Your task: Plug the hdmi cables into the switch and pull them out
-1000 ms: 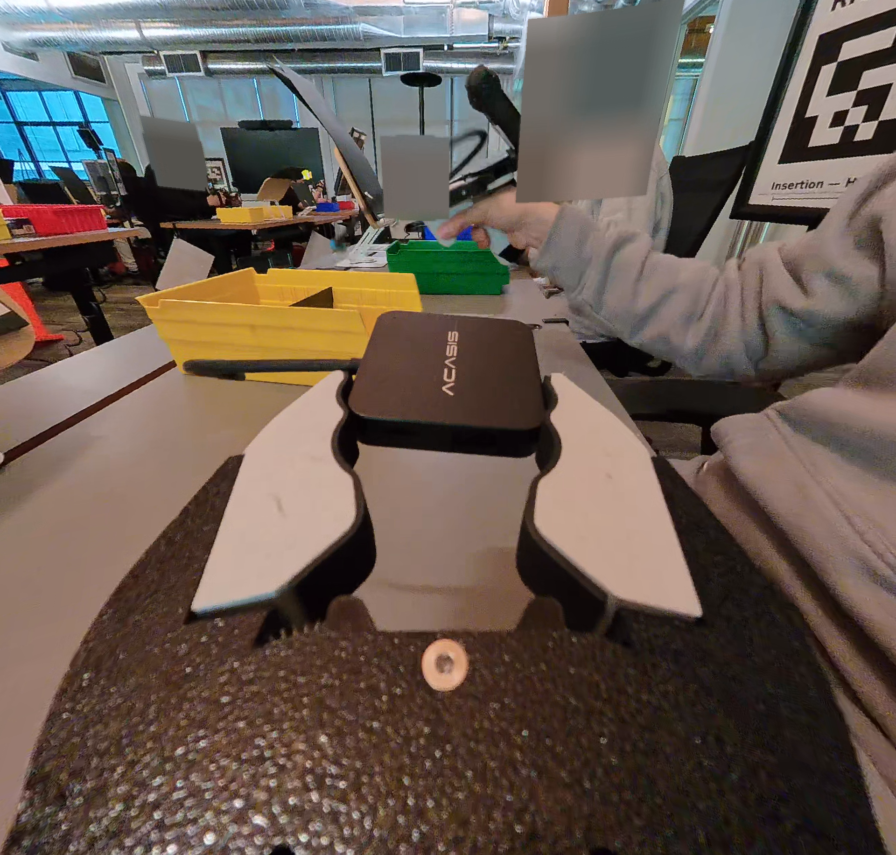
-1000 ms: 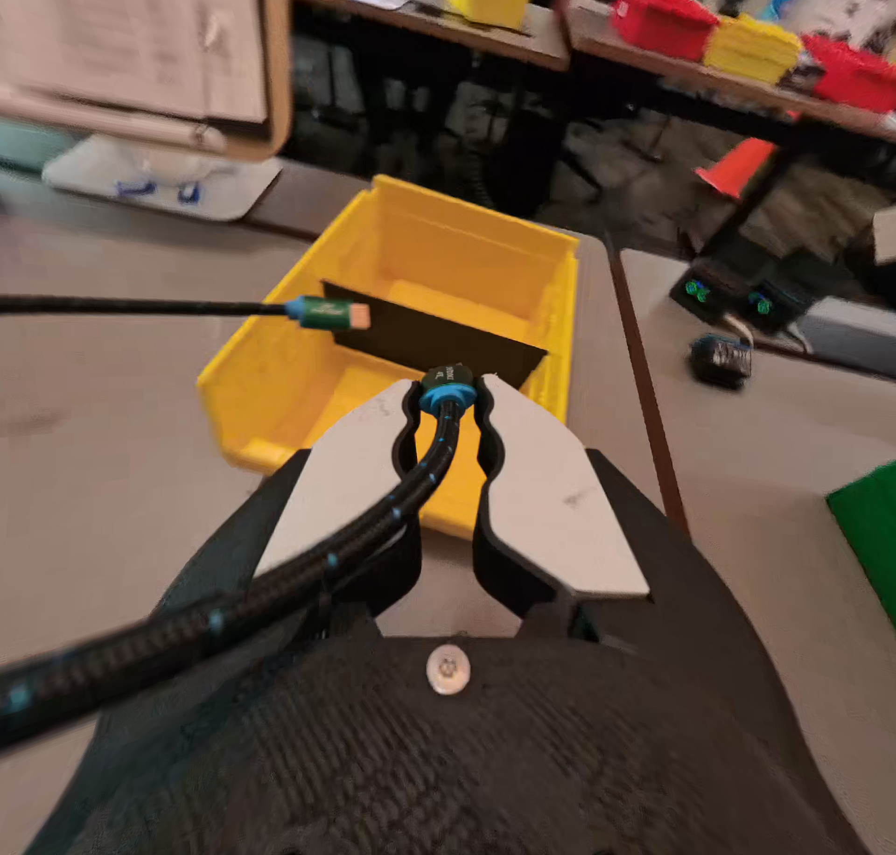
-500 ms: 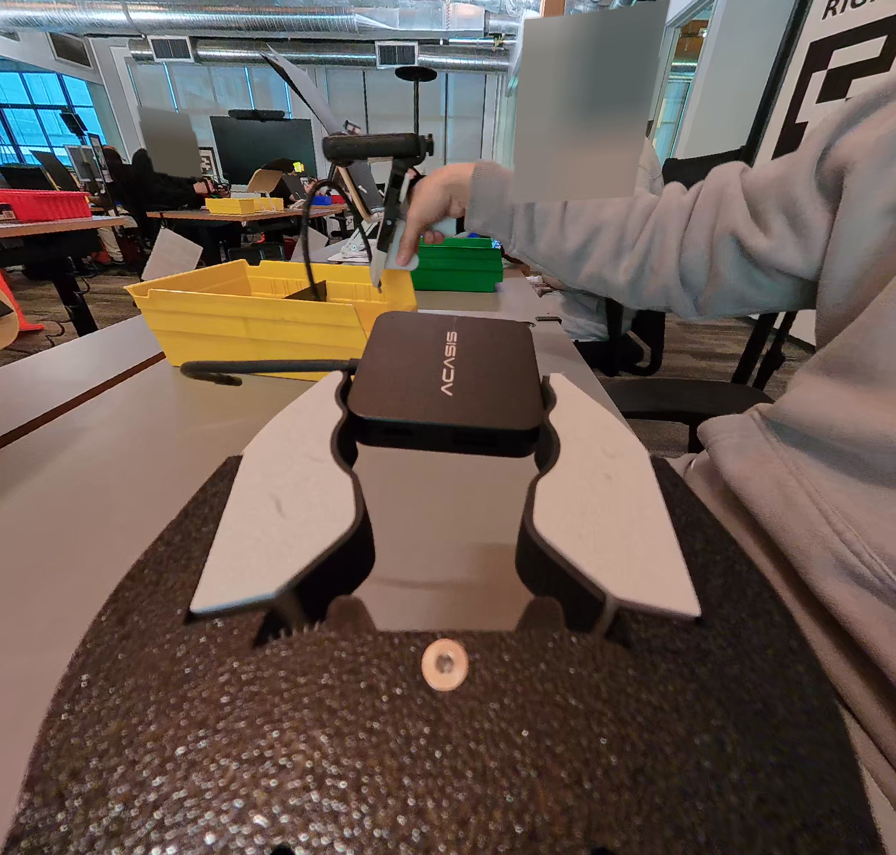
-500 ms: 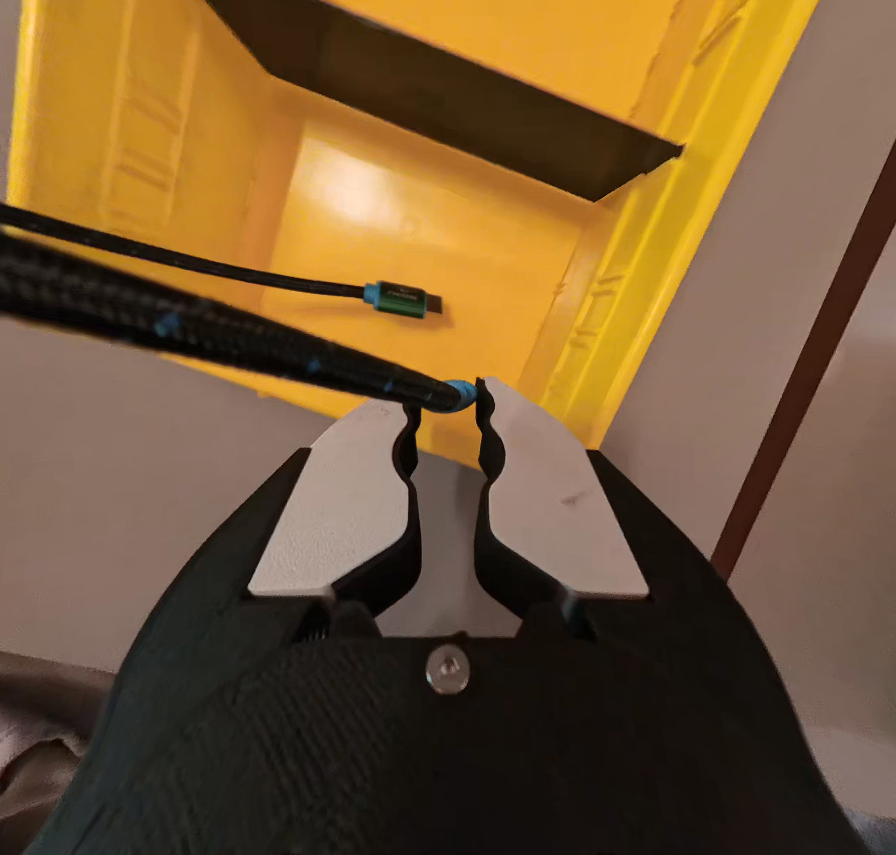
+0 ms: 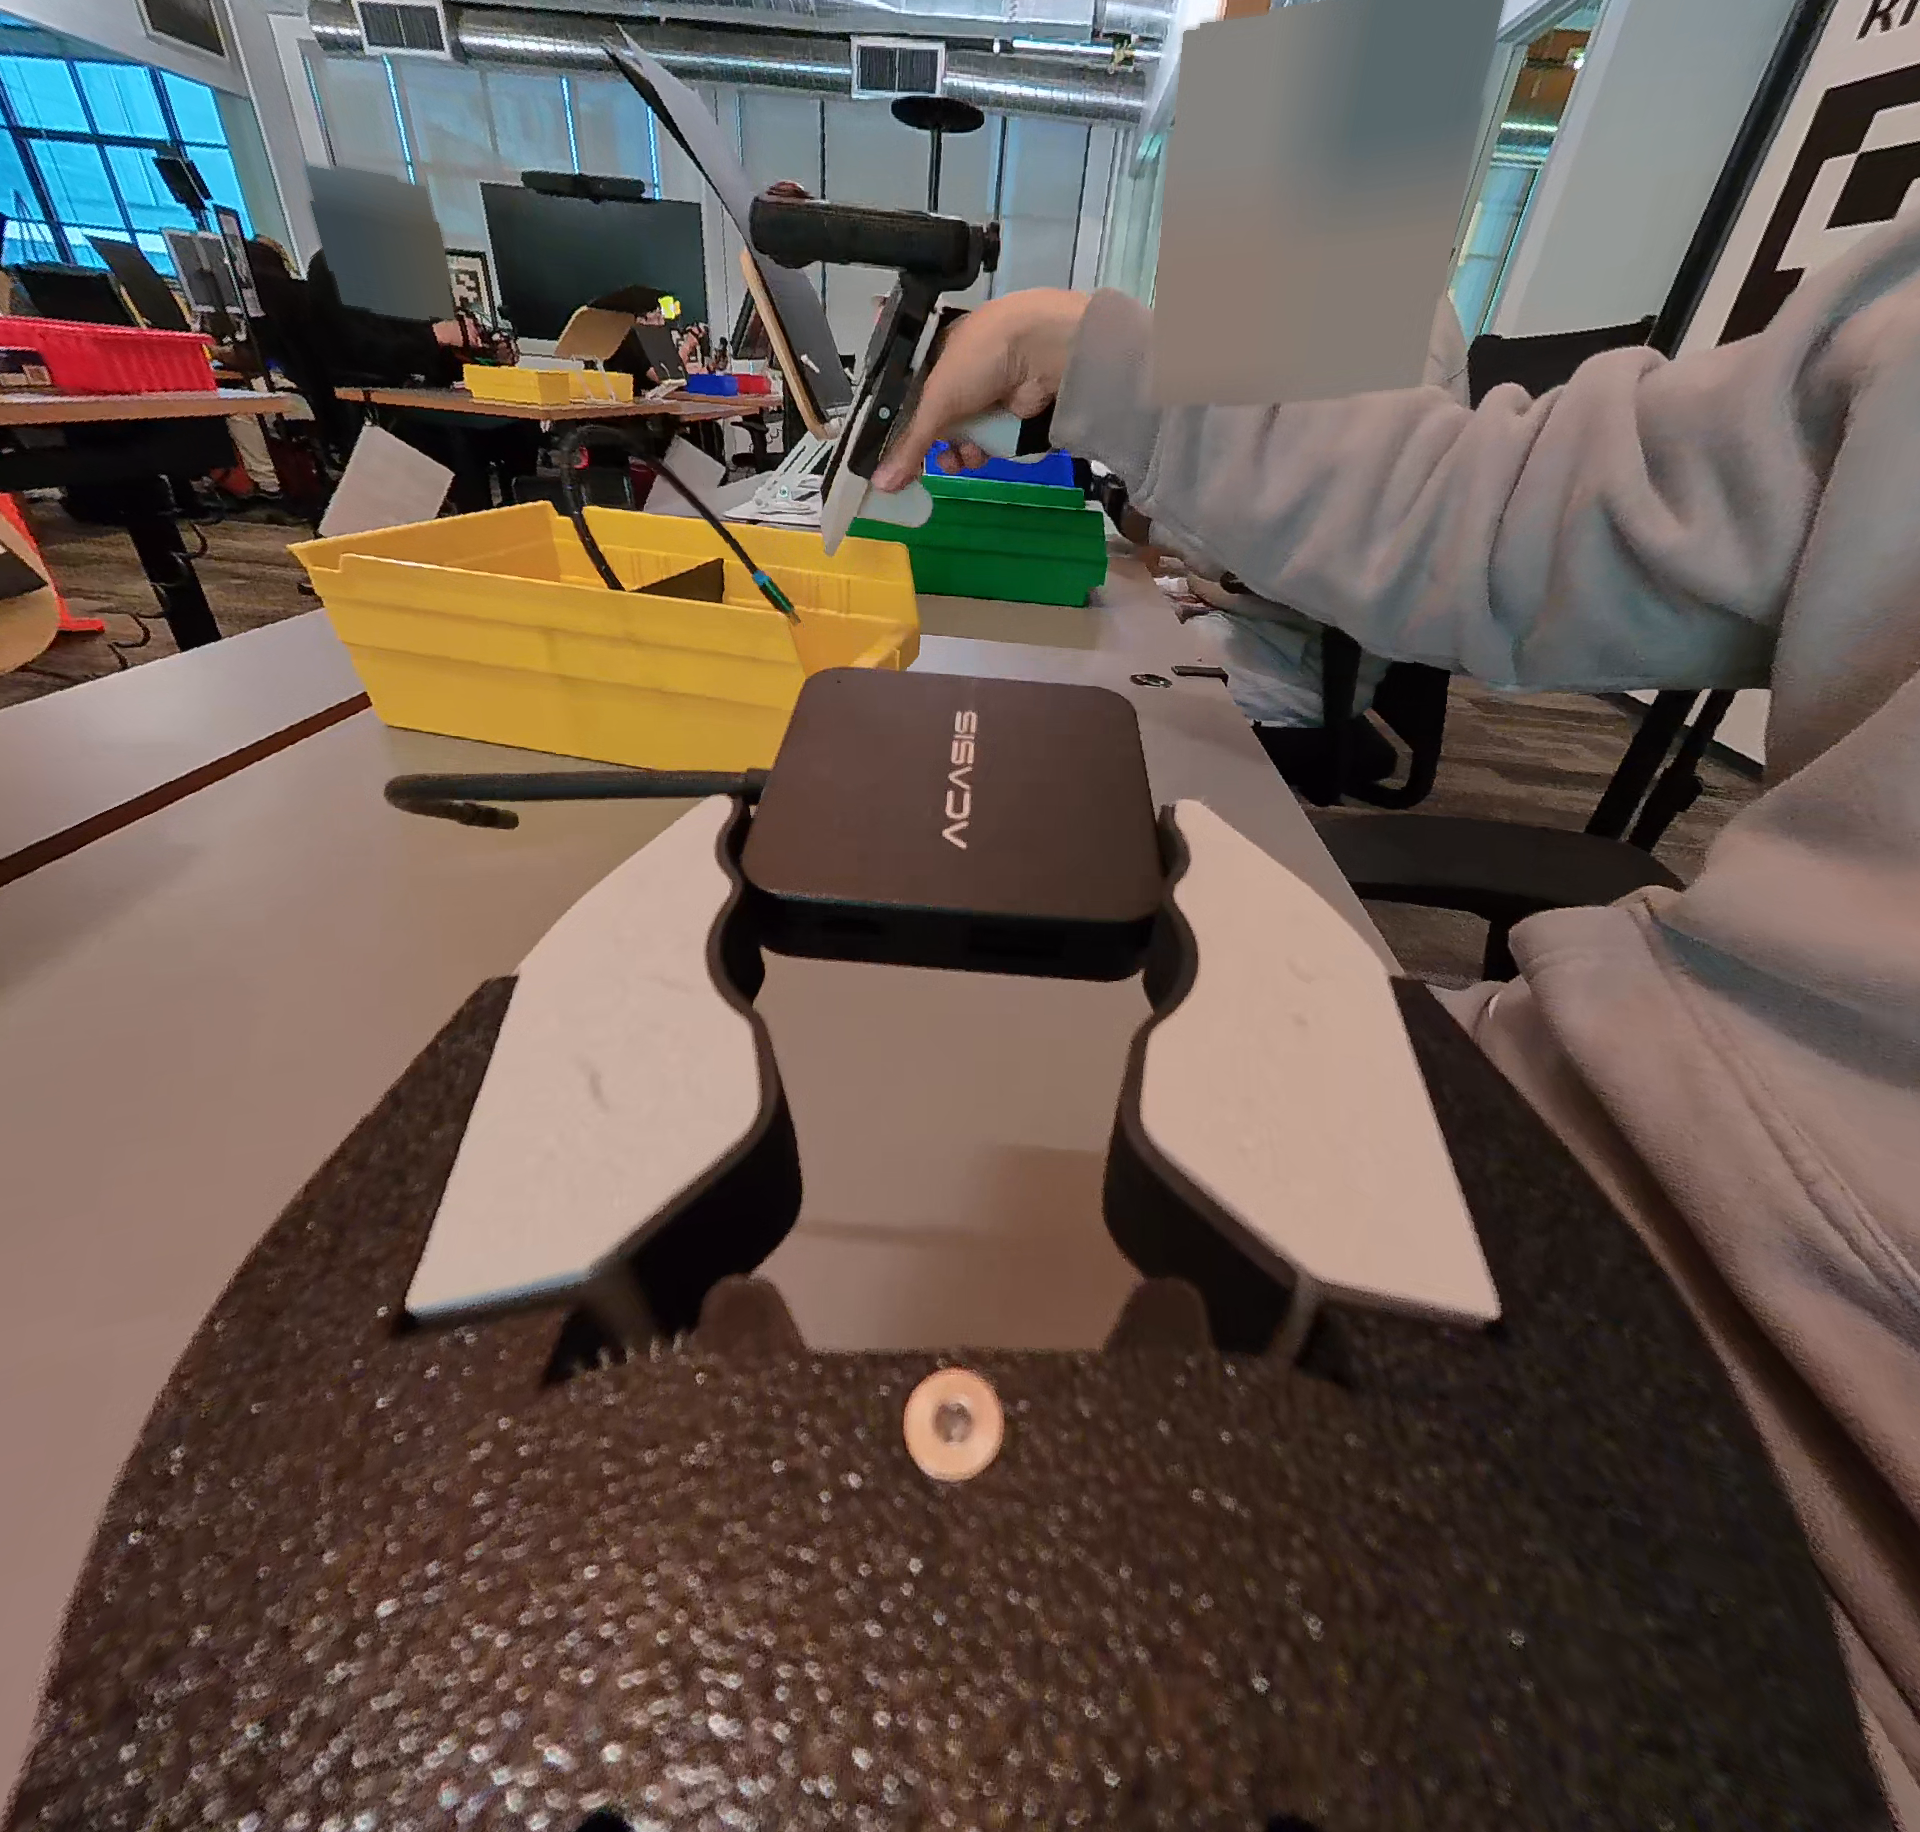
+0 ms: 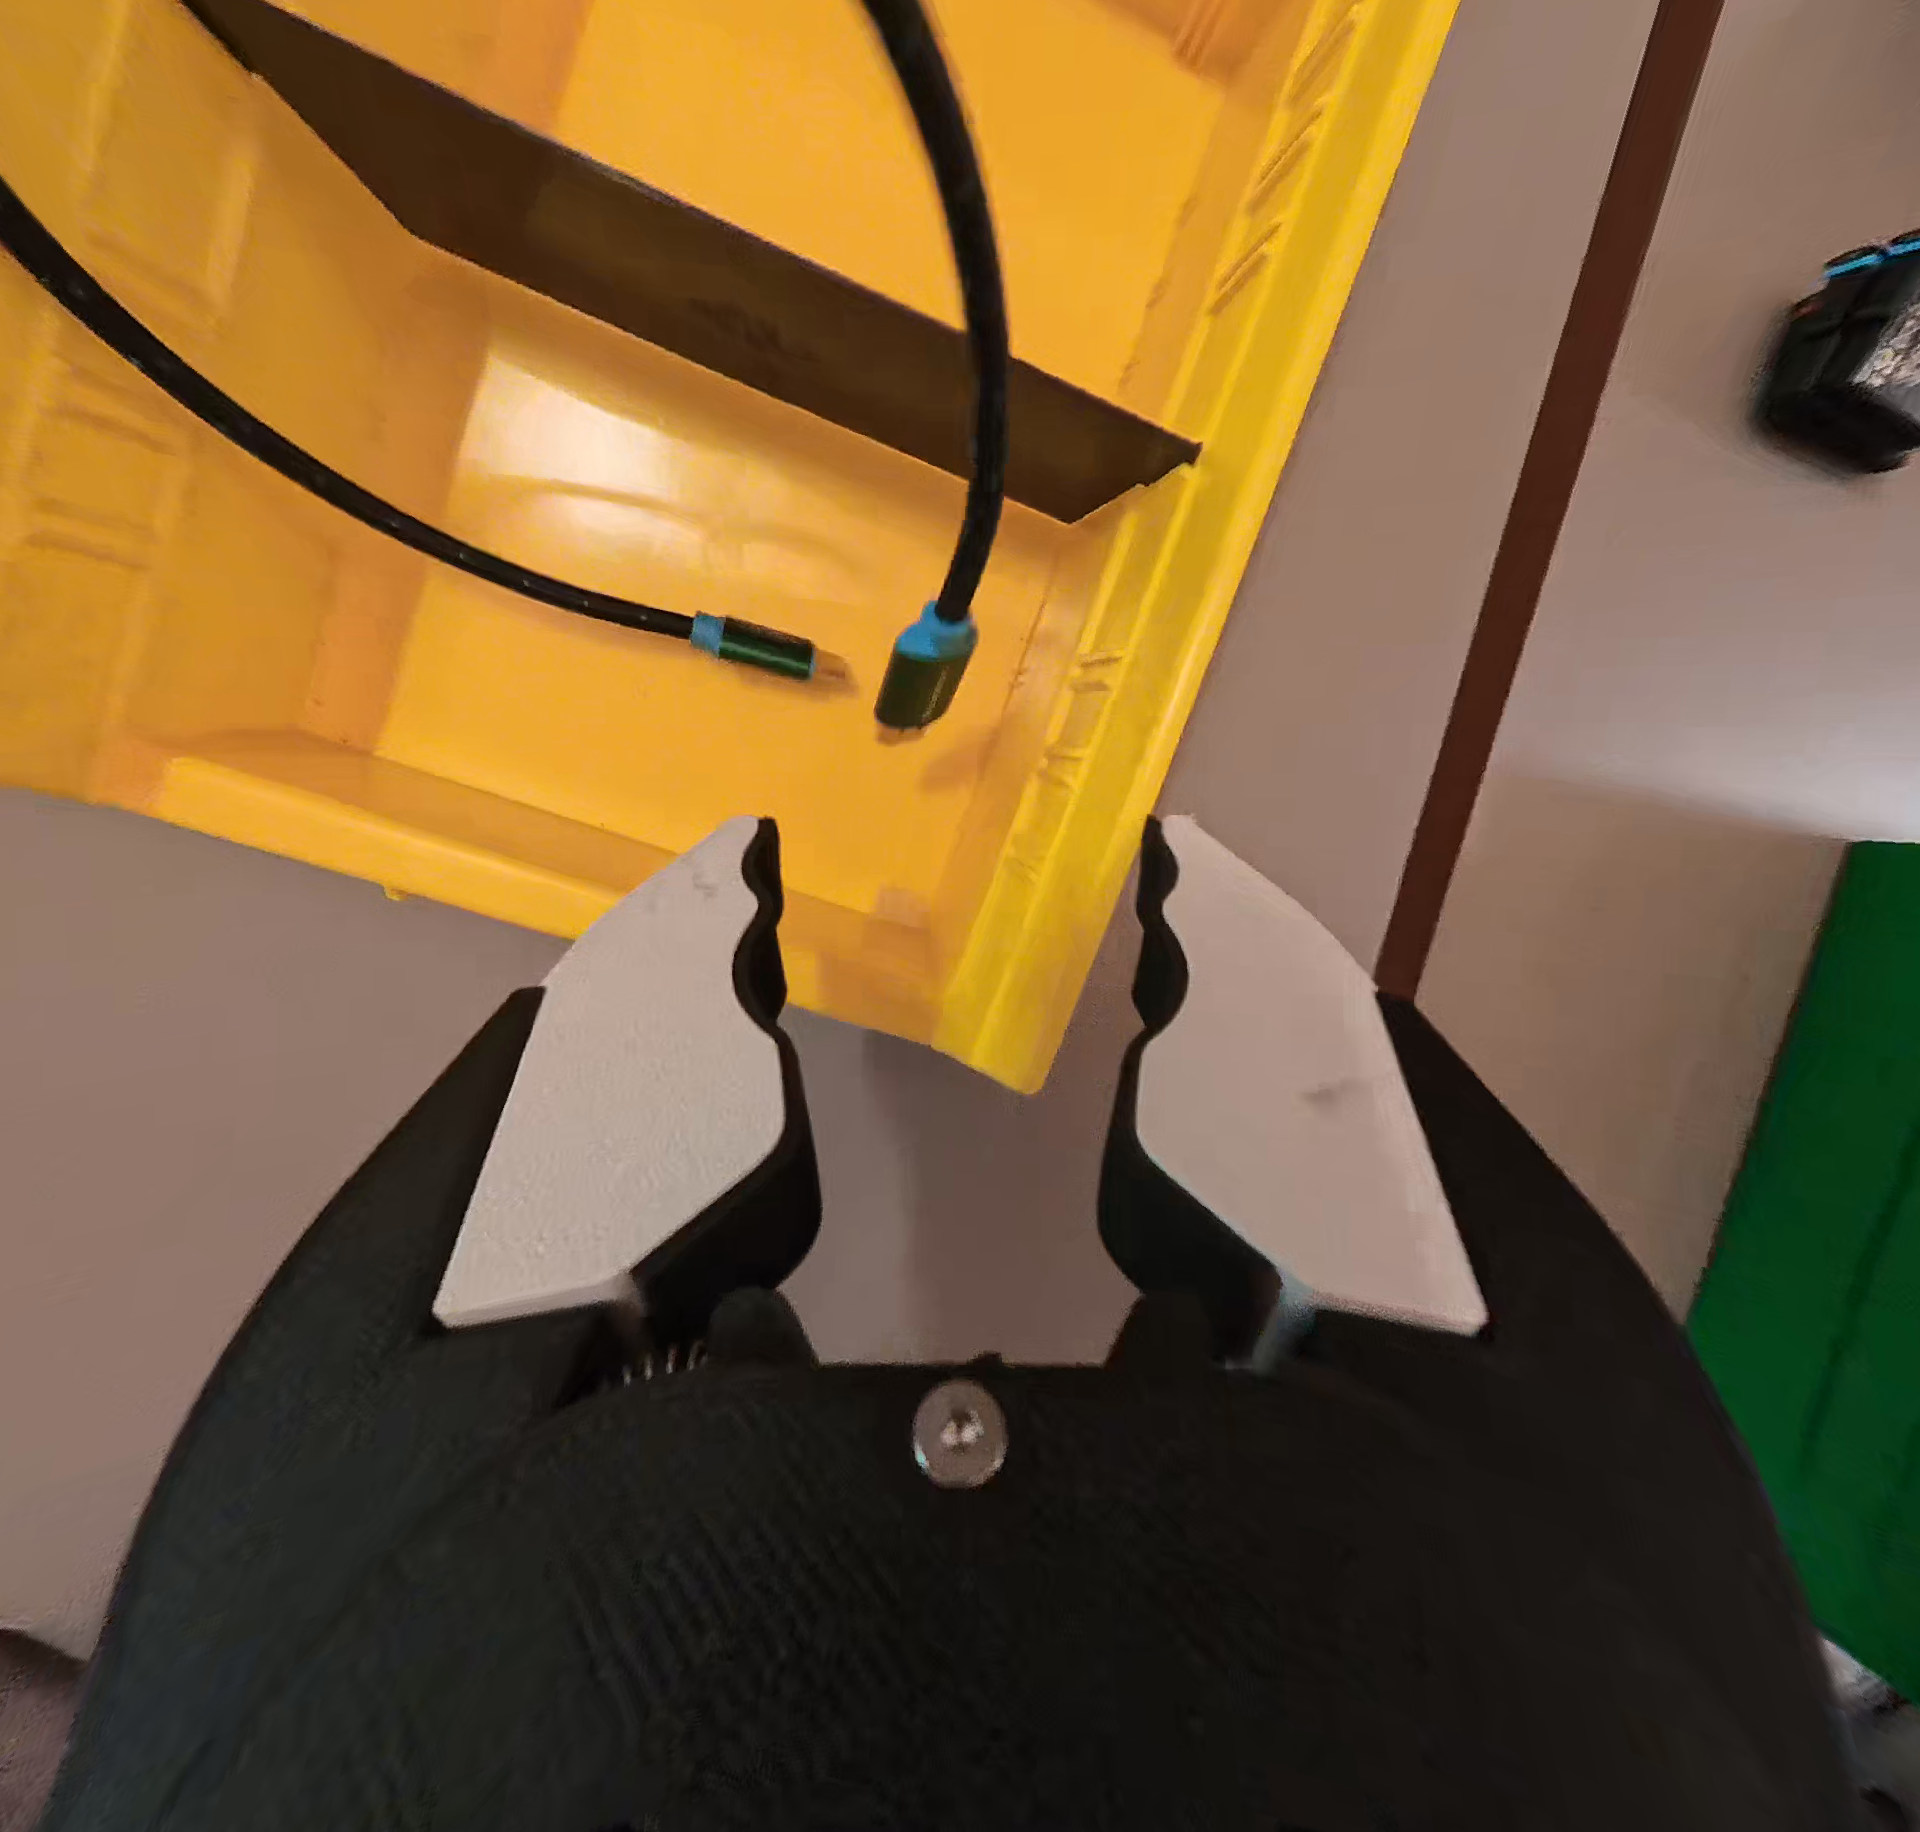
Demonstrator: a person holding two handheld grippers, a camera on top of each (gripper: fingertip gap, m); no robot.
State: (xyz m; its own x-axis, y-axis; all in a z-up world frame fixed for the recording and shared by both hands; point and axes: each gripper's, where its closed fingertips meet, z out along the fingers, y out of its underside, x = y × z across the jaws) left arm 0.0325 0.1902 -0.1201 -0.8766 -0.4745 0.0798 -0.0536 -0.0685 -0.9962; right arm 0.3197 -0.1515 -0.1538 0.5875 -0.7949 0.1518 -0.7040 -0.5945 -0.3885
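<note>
My left gripper (image 5: 956,826) is shut on the black switch (image 5: 956,785) and holds it flat on the grey table; the ports on its near side are empty. The switch's own black lead (image 5: 561,787) runs off to the left. My right gripper (image 6: 956,837) is open and empty, just above the near corner of the yellow bin (image 6: 1091,743). It also shows in the left wrist view (image 5: 862,473), held by a hand over the bin (image 5: 582,660). Two braided HDMI cables lie in the bin: a thick one, plug (image 6: 925,665) pointing down, and a thin one (image 6: 753,644).
A black divider (image 6: 727,276) crosses the bin. A green bin (image 6: 1808,1263) stands at the right, also in the left wrist view (image 5: 997,546). A dark gadget (image 6: 1849,380) lies beyond a brown table seam (image 6: 1538,452). A grey sleeve (image 5: 1507,535) reaches across.
My right gripper has opened and let go of the thick cable, whose plug has dropped into the yellow bin beside the thin one. The left gripper and switch have not moved.
</note>
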